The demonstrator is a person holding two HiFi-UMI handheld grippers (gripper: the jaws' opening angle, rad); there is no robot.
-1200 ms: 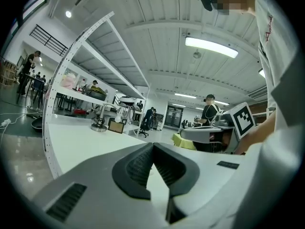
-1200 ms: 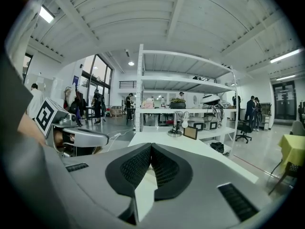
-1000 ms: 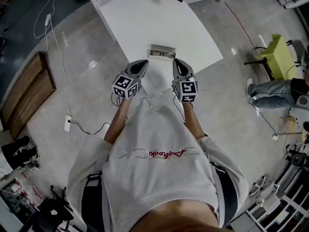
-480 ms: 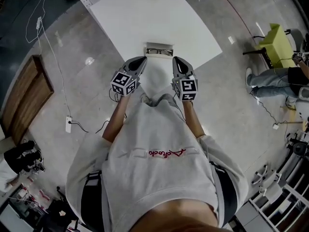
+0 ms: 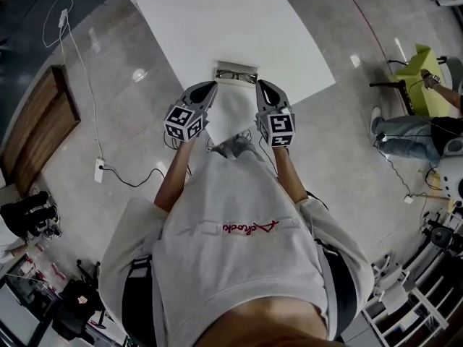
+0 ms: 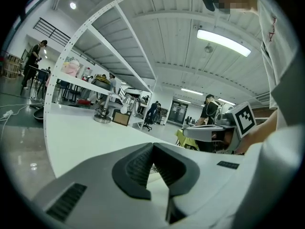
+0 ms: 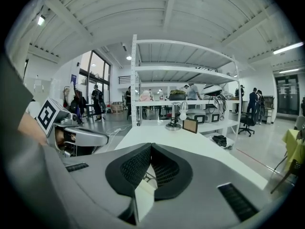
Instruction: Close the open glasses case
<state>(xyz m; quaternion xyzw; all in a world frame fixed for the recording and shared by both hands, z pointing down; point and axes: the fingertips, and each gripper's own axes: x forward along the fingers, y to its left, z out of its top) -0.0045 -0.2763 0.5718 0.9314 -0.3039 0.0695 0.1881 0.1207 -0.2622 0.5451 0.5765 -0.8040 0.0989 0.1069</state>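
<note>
The open glasses case [image 5: 236,73] lies near the front edge of the white table [image 5: 217,20], with a pair of glasses inside it. In the head view my left gripper [image 5: 210,85] hovers just short of the case's left end. My right gripper [image 5: 260,84] hovers just short of its right end. Both are shut with nothing between the jaws, whose tips meet in the left gripper view [image 6: 152,146] and in the right gripper view [image 7: 151,145]. Through the gap below the right jaws' tips a bit of the glasses [image 7: 148,174] shows. Neither gripper touches the case.
A lamp base [image 7: 172,123] and a small framed picture [image 7: 190,125] stand at the table's far end, before a white shelf rack [image 7: 183,75]. On the floor lie a wooden board [image 5: 40,132] and a power strip [image 5: 99,170]. A seated person [image 5: 412,132] is at the right.
Both grippers have crept forward and a little down toward the case. Their jaws stay as they were.
</note>
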